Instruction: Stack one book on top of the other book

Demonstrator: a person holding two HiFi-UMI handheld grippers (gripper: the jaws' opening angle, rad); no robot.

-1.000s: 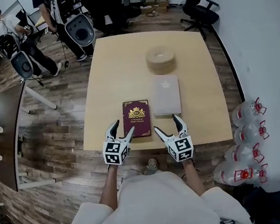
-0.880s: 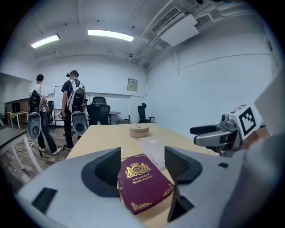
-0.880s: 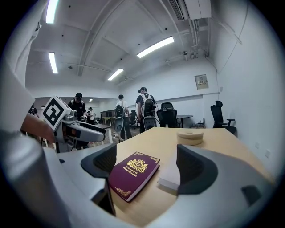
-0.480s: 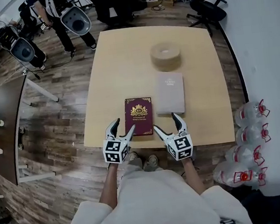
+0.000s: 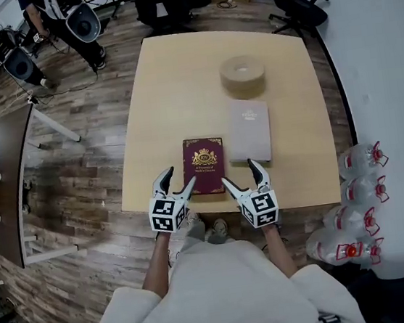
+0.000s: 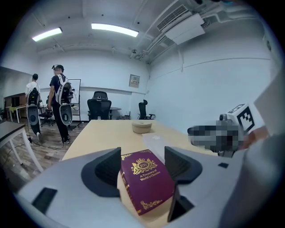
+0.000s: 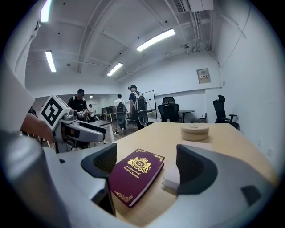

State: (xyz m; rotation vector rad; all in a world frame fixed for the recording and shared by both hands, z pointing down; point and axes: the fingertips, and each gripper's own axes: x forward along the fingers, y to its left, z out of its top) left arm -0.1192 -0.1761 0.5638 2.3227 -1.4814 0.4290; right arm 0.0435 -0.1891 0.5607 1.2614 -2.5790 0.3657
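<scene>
Near the front edge of the tabletop (image 5: 173,102), flat and cover up: a maroon book (image 5: 205,165) (image 6: 147,180) (image 7: 136,174), gold crest and title showing. Just beside it on the right, set a little farther back: a grey book (image 5: 248,130) (image 6: 156,141) (image 7: 171,178), also flat. Not stacked; side by side, exactly as a second ago, neither shifted on the wood.

Beyond the grey book, toward the far side: a tan roll (image 5: 243,76) (image 6: 141,127) (image 7: 194,132), lying on its flat face, apart from both books and likewise unmoved.

At the maroon book's near left corner, the left tongs (image 5: 178,179) (image 6: 143,164); at its near right corner, the right tongs (image 5: 240,173) (image 7: 149,164). Both released, jaws spread wide, grasping nothing. Frames the maroon cover between the jaws in each gripper view, no pad pressing on it. Same spread as in the earlier head views; both pairs now slightly lower and closer in on the book's near edge, tips angled inward toward each other.

Farther out, a changed framing in the head view: tabletop lower in the picture than a second ago, and the people (image 5: 46,23) (image 6: 58,107) (image 7: 136,109) with backpack rigs now pushed into the upper left corner, on the wooden floor (image 5: 86,171). At the top right, an office chair (image 5: 299,2); along the right wall, water bottles (image 5: 356,167) with red caps, in the same place as before.
</scene>
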